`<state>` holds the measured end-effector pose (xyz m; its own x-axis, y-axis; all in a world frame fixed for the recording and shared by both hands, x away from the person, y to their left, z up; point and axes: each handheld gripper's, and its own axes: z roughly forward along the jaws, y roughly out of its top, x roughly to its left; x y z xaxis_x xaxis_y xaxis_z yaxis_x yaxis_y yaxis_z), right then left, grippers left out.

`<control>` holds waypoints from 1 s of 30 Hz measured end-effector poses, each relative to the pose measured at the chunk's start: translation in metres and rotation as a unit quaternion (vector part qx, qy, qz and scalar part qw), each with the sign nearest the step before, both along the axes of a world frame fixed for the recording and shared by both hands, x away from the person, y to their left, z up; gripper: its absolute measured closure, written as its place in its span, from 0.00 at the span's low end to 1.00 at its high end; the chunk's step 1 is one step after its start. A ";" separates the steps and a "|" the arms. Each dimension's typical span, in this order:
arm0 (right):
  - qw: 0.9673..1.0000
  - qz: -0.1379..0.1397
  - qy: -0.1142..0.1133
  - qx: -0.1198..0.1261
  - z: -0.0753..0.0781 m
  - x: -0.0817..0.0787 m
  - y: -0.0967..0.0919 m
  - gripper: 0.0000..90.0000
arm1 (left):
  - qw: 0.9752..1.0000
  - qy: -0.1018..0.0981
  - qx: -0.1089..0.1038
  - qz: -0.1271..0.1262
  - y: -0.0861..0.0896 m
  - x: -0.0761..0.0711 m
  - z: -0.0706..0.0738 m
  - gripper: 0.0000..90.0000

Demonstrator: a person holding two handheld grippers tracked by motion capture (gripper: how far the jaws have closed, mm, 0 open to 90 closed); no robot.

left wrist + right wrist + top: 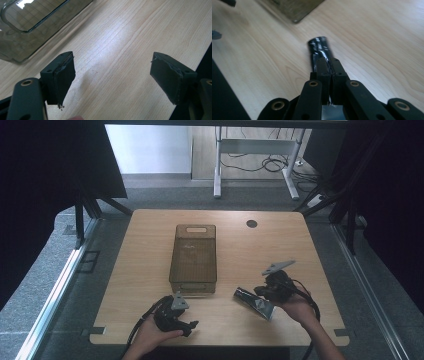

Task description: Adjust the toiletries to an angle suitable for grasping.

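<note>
the right gripper (pixel 266 292), held in the person's right hand (pixel 295 309) near the table's front right part, has its two black jaws pressed together on a thin, shiny black-and-silver foil packet (pixel 255 302). in the right gripper view the jaws meet on the near end of the packet (pixel 319 48), with a sliver of its crinkled silver edge showing between the pads, and the rest of the packet sticks out ahead of the jaws over the wood. from above, the packet slants away from the gripper toward the table's front edge, just to the right of the bin's near end; whether its far end rests on the table or hangs a little above it is hard to tell, since that view is blurred.

the smoky, translucent brown plastic bin (pixel 194 257), a long rectangular one with a handle slot at its far end, stands in the middle of the light wooden table (pixel 235 245), well apart from the packet. its near corner shows at the top of the right gripper view (pixel 295 10).

the left gripper (pixel 186 325) sits low at the table's front edge, in the person's left hand (pixel 152 335), just in front of the bin's near end. its jaws are spread wide with only bare wood between the pads (pixel 62 77), and the bin's rounded rim (pixel 30 25) lies off to the upper left of them.
</note>
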<state>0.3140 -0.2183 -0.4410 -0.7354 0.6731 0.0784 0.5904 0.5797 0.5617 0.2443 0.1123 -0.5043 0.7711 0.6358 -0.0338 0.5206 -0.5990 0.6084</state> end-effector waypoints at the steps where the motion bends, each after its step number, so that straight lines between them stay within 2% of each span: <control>1: 1.000 0.000 0.000 0.000 0.000 0.000 0.000 0.98 | 1.000 0.000 0.000 0.000 0.000 0.000 0.000 0.23; 2: 1.000 0.015 0.015 -0.017 -0.001 0.003 0.013 0.99 | 1.000 0.000 0.000 -0.002 0.000 0.000 0.000 0.23; 6: 0.997 0.041 0.039 -0.049 -0.006 0.006 0.034 0.99 | 1.000 0.001 -0.004 -0.005 0.001 0.001 0.000 0.22; 8: 0.996 0.045 0.045 -0.055 -0.008 0.006 0.039 0.99 | 1.000 0.002 -0.002 -0.006 0.002 0.002 -0.001 0.22; 9: 0.995 0.052 0.055 -0.072 -0.015 0.008 0.047 0.99 | 1.000 0.002 -0.004 -0.005 0.003 0.003 -0.001 0.22; 10: 0.995 0.052 0.055 -0.072 -0.015 0.008 0.047 0.99 | 1.000 0.002 -0.004 -0.005 0.003 0.003 -0.001 0.22; 11: 0.993 0.052 0.064 -0.082 -0.022 0.010 0.053 0.99 | 1.000 0.001 -0.005 -0.005 0.005 0.003 0.000 0.22; 16: 0.991 0.058 0.082 -0.093 -0.035 0.014 0.062 0.98 | 1.000 -0.003 -0.009 -0.005 0.006 0.002 0.003 0.22; 19: 0.989 0.058 0.085 -0.103 -0.043 0.017 0.065 0.98 | 1.000 -0.005 -0.009 -0.006 0.005 0.001 0.004 0.23; 23: 0.990 0.054 0.085 -0.103 -0.051 0.022 0.063 0.98 | 1.000 -0.003 -0.005 -0.008 0.002 0.000 0.003 0.22; 30: 0.991 0.042 0.084 -0.093 -0.052 0.029 0.060 0.98 | 1.000 -0.001 -0.002 -0.010 0.000 0.001 0.000 0.22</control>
